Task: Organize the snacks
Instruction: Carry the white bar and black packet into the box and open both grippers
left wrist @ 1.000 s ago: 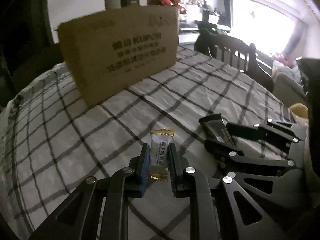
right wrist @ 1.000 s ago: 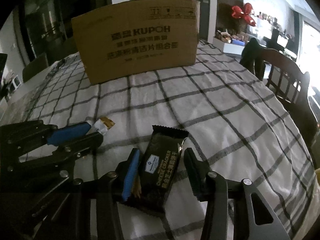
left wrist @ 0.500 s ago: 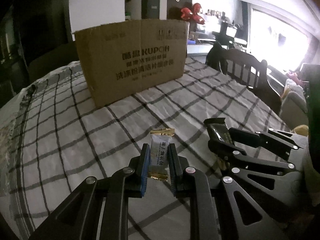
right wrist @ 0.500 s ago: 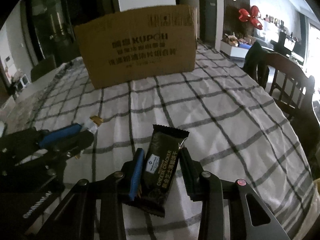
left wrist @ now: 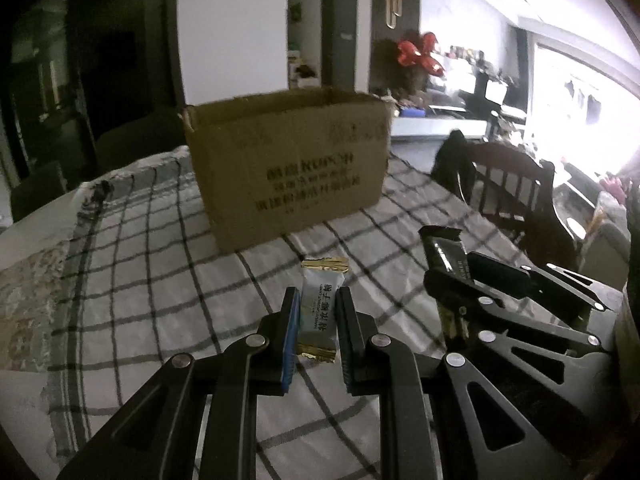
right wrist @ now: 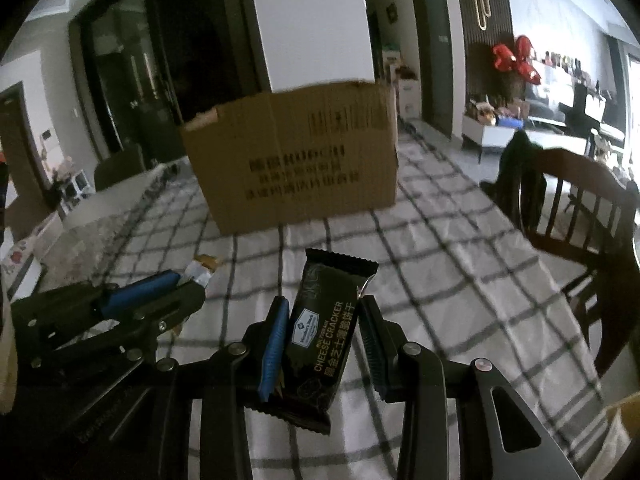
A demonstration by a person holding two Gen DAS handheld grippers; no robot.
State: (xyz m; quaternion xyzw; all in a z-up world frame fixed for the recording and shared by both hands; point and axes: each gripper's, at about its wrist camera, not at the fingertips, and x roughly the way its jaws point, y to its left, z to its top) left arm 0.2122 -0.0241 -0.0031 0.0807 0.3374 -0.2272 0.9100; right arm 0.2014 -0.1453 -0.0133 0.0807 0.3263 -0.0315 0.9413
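Note:
My left gripper (left wrist: 318, 304) is shut on a small silver candy with gold ends (left wrist: 320, 312) and holds it above the checked tablecloth (left wrist: 160, 280). My right gripper (right wrist: 324, 316) is shut on a black cheese cracker pack (right wrist: 324, 340), also lifted off the cloth. Each gripper shows in the other's view: the right one with its pack (left wrist: 448, 256) at the right, the left one with its candy (right wrist: 200, 272) at the left. An open brown cardboard box (left wrist: 288, 168) stands ahead on the table, also in the right wrist view (right wrist: 300, 160).
A dark wooden chair (right wrist: 580, 208) stands at the table's right edge. The same chair shows in the left wrist view (left wrist: 504, 192). A patterned cloth (left wrist: 28, 300) covers the table's left end. Room furniture and a bright window lie beyond.
Both grippers have risen with their snacks and tilted up, so the box's open top edge now shows. The right gripper closed tighter on the cracker pack.

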